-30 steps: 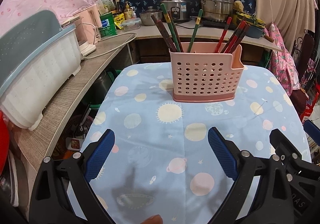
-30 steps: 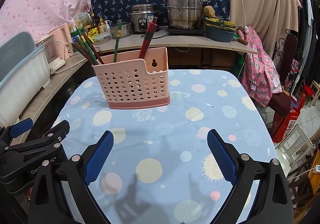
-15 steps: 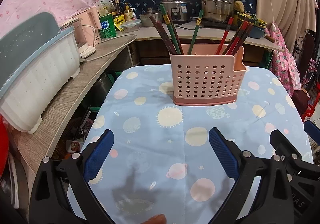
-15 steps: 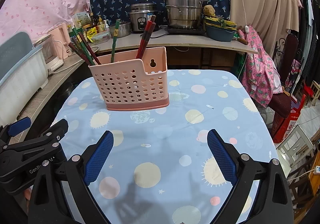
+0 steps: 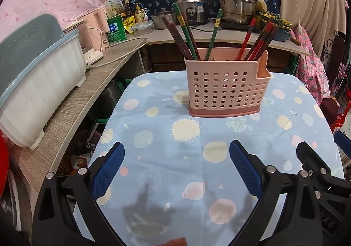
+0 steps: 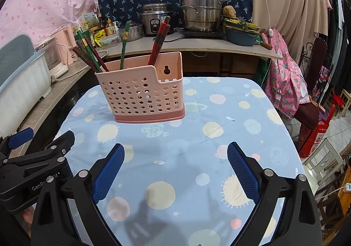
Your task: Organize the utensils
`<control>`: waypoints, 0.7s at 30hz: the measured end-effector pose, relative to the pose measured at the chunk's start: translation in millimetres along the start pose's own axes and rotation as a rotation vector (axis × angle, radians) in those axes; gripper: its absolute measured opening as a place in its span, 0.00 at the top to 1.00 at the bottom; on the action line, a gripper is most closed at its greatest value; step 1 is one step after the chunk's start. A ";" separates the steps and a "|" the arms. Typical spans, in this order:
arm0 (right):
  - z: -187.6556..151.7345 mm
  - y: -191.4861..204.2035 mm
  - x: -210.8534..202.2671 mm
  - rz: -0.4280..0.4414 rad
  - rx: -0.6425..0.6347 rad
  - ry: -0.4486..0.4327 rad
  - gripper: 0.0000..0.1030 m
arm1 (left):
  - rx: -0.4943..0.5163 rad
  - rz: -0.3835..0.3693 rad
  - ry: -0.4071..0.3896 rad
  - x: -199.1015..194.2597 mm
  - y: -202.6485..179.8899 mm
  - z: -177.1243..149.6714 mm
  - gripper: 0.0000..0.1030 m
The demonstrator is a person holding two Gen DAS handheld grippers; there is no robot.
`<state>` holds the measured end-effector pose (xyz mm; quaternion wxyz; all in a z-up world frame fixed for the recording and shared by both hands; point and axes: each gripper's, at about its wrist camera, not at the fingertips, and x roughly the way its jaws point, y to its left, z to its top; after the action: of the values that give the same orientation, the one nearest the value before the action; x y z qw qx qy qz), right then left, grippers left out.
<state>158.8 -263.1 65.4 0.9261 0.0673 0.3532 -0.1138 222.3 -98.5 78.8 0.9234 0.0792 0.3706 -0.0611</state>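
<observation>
Several chopsticks (image 5: 221, 35) — lower ends hidden inside basket (image 5: 223, 87).

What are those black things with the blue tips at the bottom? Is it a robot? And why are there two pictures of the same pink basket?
No robot. A person holds two claws, one in each hand, and each claw has its own camera looking forward. One picture comes from the left claw, the other from the right claw. The blue pads are the fingertips. Both claws are open and hold nothing. On the table with the planet cloth stands the pink basket. It has chopsticks standing in it, green and dark ones on one side, red ones on the other. Nothing else lies on the cloth.
</observation>
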 end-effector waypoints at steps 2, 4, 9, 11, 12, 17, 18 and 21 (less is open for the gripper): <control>-0.3 0.1 -0.6 0.001 0.000 0.001 0.12 | 0.000 0.000 0.000 0.2 -0.5 0.2 0.11; -0.2 0.0 -0.5 0.001 0.000 0.001 0.12 | 0.002 0.001 -0.001 0.2 -0.4 0.2 0.11; 0.1 0.1 0.3 -0.001 -0.001 0.001 0.12 | -0.002 -0.005 0.005 3.8 -0.9 1.6 0.11; 0.9 -0.4 1.7 0.001 -0.001 0.003 0.12 | 0.000 -0.002 0.005 5.5 -1.7 2.4 0.11; 0.8 -0.5 1.2 0.002 0.000 0.002 0.12 | 0.001 -0.002 0.005 6.0 -1.9 2.6 0.11; 4.5 -3.0 6.2 0.002 0.000 -0.001 0.12 | -0.001 0.001 0.001 6.4 -2.5 2.9 0.11; 5.6 -4.5 8.0 0.002 0.000 -0.001 0.12 | -0.001 0.006 -0.002 6.9 -3.3 3.4 0.11; 5.9 -4.7 8.3 0.001 -0.001 0.000 0.12 | -0.004 0.006 0.000 9.1 -4.3 5.9 0.11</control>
<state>167.4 -270.2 64.1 0.9263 0.0671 0.3531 -0.1132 232.0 -104.3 76.3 0.9238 0.0783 0.3704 -0.0573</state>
